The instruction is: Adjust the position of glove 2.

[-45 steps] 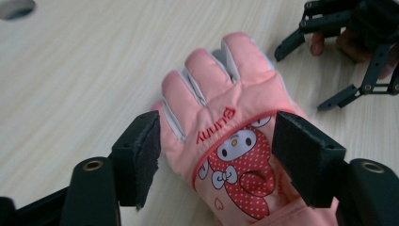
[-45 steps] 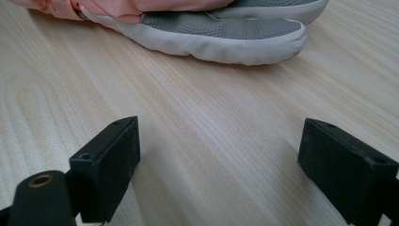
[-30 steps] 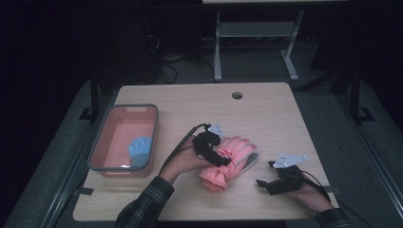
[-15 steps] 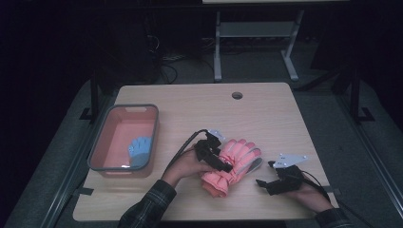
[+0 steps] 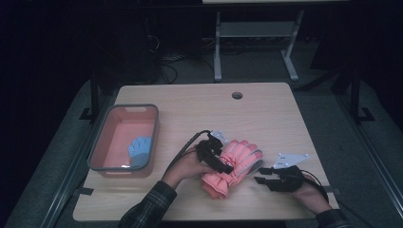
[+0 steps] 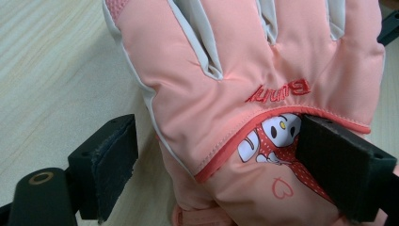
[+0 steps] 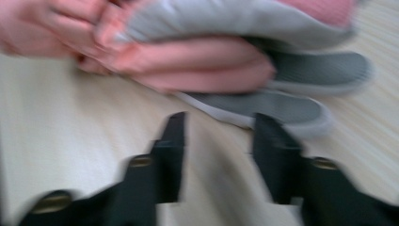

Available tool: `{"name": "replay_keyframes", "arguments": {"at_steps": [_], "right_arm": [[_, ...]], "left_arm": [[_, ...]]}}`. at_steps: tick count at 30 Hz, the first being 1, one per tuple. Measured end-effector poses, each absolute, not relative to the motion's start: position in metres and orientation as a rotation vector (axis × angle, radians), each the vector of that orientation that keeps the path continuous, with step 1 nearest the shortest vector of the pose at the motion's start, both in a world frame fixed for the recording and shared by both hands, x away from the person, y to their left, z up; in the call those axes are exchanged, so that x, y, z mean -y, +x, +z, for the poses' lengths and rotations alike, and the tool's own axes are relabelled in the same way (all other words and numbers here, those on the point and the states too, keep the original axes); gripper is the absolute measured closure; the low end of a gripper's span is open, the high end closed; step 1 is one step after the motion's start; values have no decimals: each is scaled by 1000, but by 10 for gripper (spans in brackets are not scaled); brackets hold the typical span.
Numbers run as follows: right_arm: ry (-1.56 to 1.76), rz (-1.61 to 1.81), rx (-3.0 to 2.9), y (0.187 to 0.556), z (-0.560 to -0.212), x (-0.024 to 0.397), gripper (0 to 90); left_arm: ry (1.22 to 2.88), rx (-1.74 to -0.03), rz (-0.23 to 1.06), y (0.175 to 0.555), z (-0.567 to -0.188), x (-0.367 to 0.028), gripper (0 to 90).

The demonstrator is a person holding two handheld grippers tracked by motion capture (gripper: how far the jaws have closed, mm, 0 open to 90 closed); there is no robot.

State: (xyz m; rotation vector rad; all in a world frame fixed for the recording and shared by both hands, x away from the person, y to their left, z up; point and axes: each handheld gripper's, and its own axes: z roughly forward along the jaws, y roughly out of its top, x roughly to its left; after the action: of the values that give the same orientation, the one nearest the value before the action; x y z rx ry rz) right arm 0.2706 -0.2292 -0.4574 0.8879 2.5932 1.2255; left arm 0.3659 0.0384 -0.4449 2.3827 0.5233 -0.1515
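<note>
A pink padded glove with grey trim and a cartoon print lies bunched near the table's front edge. My left gripper reaches over it from the left. In the left gripper view the glove sits between the jaws of my left gripper. One pad rests on the glove and the other stands clear of it over bare wood. My right gripper lies just right of the glove. Its jaws have just been closing. In the blurred right gripper view my right gripper holds nothing, and the glove is a short way ahead.
A pink bin at the table's left holds a blue glove. The wooden table has a cable hole near its far edge. A metal stand and cables stand on the dark floor beyond.
My left gripper has edged slightly to the right over the pink glove. The right hand has stayed where it was.
</note>
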Motion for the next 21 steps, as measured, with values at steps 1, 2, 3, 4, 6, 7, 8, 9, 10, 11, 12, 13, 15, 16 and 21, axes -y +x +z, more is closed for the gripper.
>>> {"name": "replay_keyframes", "arguments": {"at_steps": [1, 2, 3, 4, 6, 7, 8, 9, 10, 11, 12, 13, 15, 16, 21], "right_arm": [[874, 1220, -2614, 272, -459, 223, 781], [875, 1220, -2627, 273, -460, 220, 805], [863, 1218, -2634, 274, -461, 217, 831], [853, 1222, -2633, 275, -461, 213, 851], [843, 1225, -2635, 276, -462, 206, 885], [843, 1225, -2635, 276, -462, 206, 885], [827, 1214, -2635, 277, -463, 200, 898], [822, 1210, -2631, 277, -463, 197, 899], [820, 1202, -2630, 277, -464, 196, 900], [822, 1197, -2624, 277, -464, 195, 900], [809, 1186, -2618, 277, -465, 194, 900], [809, 1186, -2618, 277, -465, 194, 900], [792, 1151, -2602, 276, -466, 190, 900], [796, 1151, -2598, 277, -466, 189, 900], [785, 1144, -2584, 279, -468, 185, 900]], "left_arm": [[2385, -521, -148, 365, -444, -39, 128], [2380, -526, -147, 364, -445, -38, 128], [2379, -526, -147, 363, -445, -38, 128], [2379, -524, -145, 362, -444, -38, 128], [2380, -519, -141, 360, -444, -38, 128], [2380, -519, -141, 360, -444, -38, 128], [2390, -512, -128, 358, -443, -38, 128], [2390, -512, -128, 358, -443, -38, 129], [2392, -510, -121, 356, -442, -38, 129], [2392, -510, -121, 356, -442, -38, 129], [2387, -519, -137, 354, -443, -39, 128], [2387, -519, -137, 354, -443, -39, 128], [2386, -523, -142, 351, -443, -39, 127], [2383, -530, -147, 351, -443, -40, 126], [2365, -557, -184, 351, -445, -42, 124]]}}
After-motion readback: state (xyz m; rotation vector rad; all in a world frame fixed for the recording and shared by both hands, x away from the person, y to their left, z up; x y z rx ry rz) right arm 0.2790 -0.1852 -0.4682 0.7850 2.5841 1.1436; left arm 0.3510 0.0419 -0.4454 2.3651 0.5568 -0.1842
